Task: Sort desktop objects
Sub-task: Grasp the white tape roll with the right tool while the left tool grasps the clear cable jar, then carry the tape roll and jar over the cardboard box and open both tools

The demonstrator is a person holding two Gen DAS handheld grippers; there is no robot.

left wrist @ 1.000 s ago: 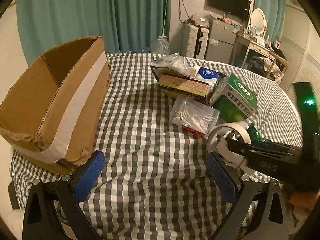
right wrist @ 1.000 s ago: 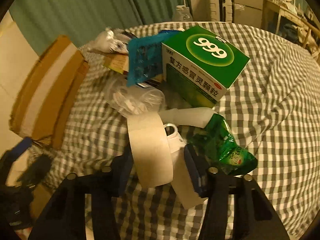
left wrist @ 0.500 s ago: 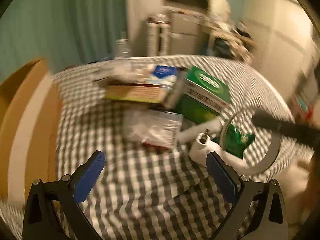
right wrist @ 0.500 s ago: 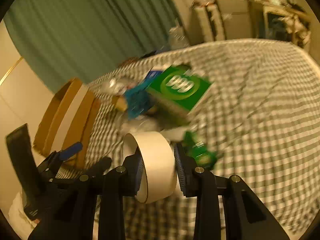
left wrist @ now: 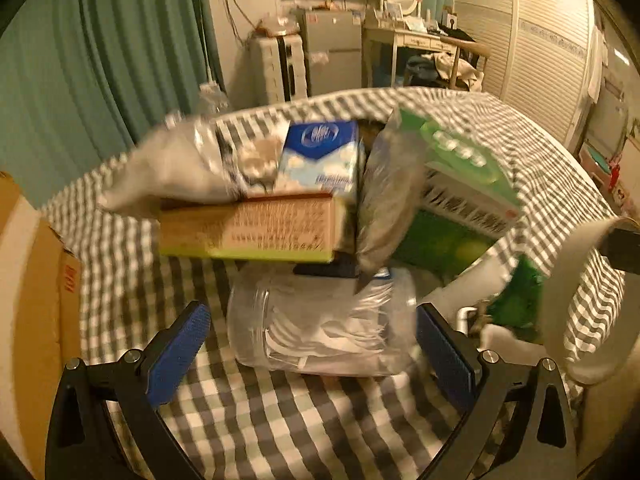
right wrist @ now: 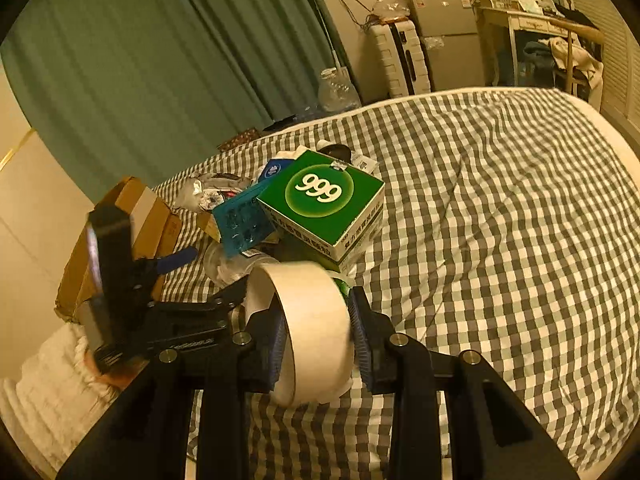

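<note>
Left wrist view: the checked bed (left wrist: 280, 432) fills the frame, a cardboard box (left wrist: 28, 320) at the left edge. Mid-frame lies the heap, with the green 999 box (left wrist: 460, 172) upper right. The clear tub of plastic forks (left wrist: 320, 320) lies between the left hand-held gripper (left wrist: 312, 344)'s wide-open pads, its long axis crosswise. In the right wrist view, the right hand-held gripper (right wrist: 318, 332) clamps the tape roll (right wrist: 316, 320), lower centre.

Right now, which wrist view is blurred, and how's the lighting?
Left wrist view: pile smeared by motion blur, worst on the silver bag and green box; jaws sharp. Right wrist view: mostly sharp, green box legible, tape roll slightly soft. Both: dim warm yellow cast, fisheye bending at edges.
</note>
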